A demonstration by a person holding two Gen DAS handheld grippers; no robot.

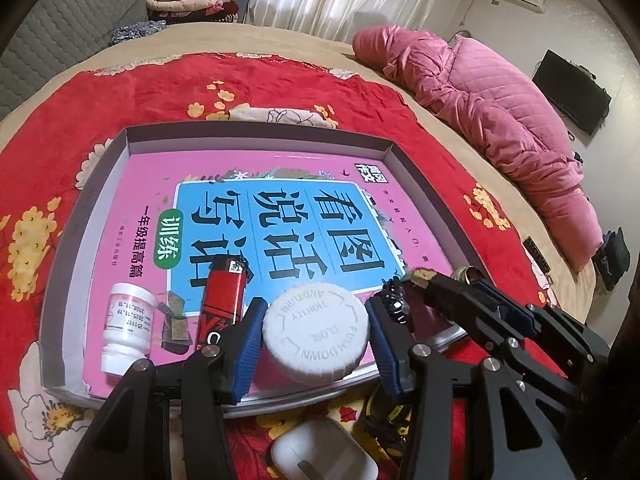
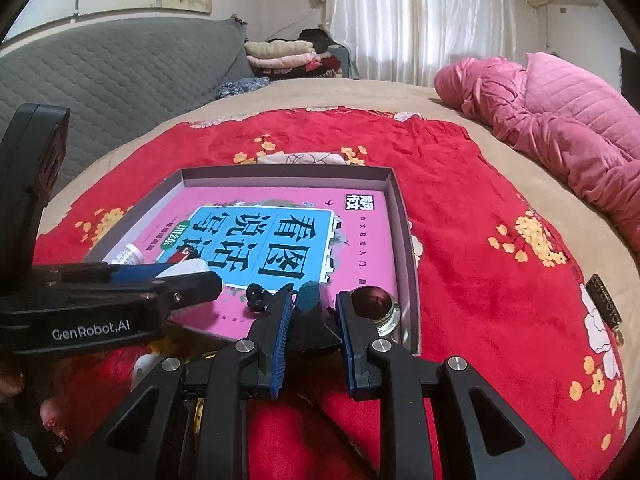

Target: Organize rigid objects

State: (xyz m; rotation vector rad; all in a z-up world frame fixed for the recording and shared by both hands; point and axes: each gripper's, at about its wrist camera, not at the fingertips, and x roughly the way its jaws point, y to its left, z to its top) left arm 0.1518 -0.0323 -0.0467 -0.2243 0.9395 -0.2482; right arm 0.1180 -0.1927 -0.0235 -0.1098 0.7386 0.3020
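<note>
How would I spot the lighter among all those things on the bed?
Find the shallow grey cardboard tray on the red floral blanket, lined by a pink book. At its near edge, the red plastic lighter lies between a small white pill bottle and a white screw-cap jar. It alone is red and slim.

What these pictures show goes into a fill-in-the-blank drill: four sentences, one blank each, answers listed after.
1. The left gripper grips a round cap whose colour is ___.
2. The lighter lying on the book is ___.
3. The small bottle beside the lighter lies on its ___.
4. The quilted jacket on the bed is ___.

Missing words: white; red; side; pink.
</note>
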